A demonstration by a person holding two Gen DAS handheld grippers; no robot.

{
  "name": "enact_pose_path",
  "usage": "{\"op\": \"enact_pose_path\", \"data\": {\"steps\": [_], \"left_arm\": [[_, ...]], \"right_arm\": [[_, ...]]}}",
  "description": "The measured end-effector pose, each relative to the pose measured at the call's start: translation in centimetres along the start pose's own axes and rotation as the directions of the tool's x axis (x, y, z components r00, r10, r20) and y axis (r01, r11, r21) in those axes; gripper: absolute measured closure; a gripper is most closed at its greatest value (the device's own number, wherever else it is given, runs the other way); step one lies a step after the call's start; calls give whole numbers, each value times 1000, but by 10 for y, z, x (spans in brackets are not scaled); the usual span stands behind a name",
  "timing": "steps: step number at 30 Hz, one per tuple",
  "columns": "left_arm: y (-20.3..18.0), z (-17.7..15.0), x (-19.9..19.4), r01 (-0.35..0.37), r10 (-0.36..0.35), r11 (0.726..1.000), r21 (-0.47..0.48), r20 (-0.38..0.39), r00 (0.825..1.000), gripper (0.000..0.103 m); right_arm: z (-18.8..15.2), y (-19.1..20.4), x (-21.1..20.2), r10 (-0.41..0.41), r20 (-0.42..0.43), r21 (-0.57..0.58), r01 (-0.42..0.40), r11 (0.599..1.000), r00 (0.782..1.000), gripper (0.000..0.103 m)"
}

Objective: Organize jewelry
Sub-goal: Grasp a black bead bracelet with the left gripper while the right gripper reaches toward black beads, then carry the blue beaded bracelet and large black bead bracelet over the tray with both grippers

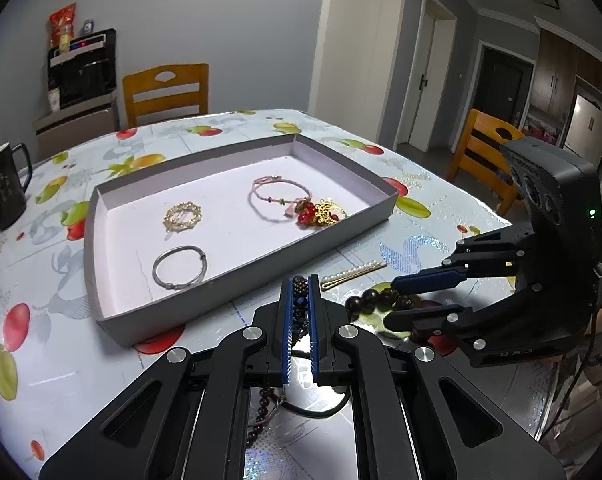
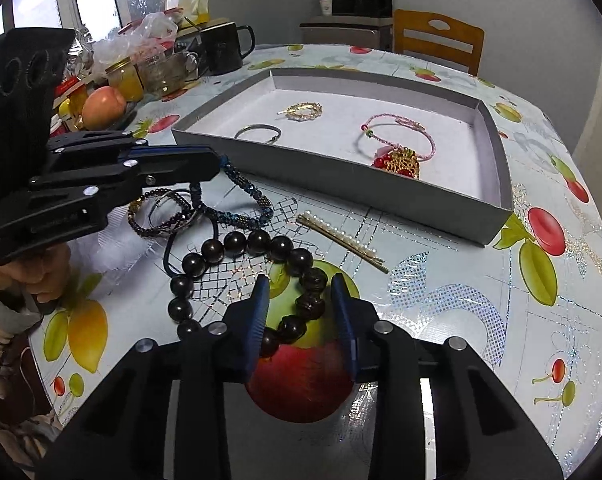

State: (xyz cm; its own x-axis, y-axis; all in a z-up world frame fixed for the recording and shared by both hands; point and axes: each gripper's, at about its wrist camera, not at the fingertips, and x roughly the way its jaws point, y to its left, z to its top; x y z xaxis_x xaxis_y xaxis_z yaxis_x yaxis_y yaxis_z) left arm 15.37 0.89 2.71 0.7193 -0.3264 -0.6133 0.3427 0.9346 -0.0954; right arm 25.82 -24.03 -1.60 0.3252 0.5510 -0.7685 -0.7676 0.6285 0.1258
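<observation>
L gripper (image 1: 299,280) has its jaws nearly closed, pinching the blue beaded bracelet (image 2: 237,196) at the tips; beads show between the blue pads in the left wrist view. In the right wrist view the rest of that bracelet trails from the L tips down onto the tablecloth (image 2: 441,292), next to a tangle of thin dark bangles (image 2: 161,212) and a black cord just below the L fingers.

R gripper (image 2: 301,280) is partly open, fingers straddling one side of the big dark wooden bead bracelet (image 2: 237,276), which lies flat on the cloth. Pads look apart from the beads, not gripping; can't tell if one pad touches.

Pearl hairpin (image 2: 341,240) lies on the cloth just ahead of R tips, btwn gripper and tray.

Gray tray (image 1: 237,280) sits straight ahead of both grippers, near wall just beyond L tips. Inside: silver bangle (image 1: 179,267) closest to L gripper, gold wreath brooch (image 1: 182,216) behind it, pink cord bracelet (image 1: 279,194) further right, touching a red-bead & gold charm cluster (image 1: 321,212) against the tray's near wall.

Black mug (image 1: 5,188) far left of L gripper, well apart from tray.
</observation>
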Motion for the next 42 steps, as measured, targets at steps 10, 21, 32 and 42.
{"op": "enact_pose_path", "data": {"steps": [10, 21, 32, 42], "left_arm": [[5, -2, -5, 16, -15, 1000, -22, 17, 1000, 95], [26, 4, -25, 55, -51, 994, -96, 45, 998, 95], [25, 22, -36, 24, -20, 997, -76, 45, 999, 95], [32, 46, -38, -16, 19, 999, -52, 47, 999, 95]], "right_arm": [[0, 1, -2, -8, 12, 0, 8, 1000, 1000, 88], [7, -2, -30, -8, 100, 14, 6, 1000, 995, 88], [22, 3, -51, 0, 159, -15, 3, 1000, 987, 88], [51, 10, -64, -4, 208, -47, 14, 999, 978, 88]]}}
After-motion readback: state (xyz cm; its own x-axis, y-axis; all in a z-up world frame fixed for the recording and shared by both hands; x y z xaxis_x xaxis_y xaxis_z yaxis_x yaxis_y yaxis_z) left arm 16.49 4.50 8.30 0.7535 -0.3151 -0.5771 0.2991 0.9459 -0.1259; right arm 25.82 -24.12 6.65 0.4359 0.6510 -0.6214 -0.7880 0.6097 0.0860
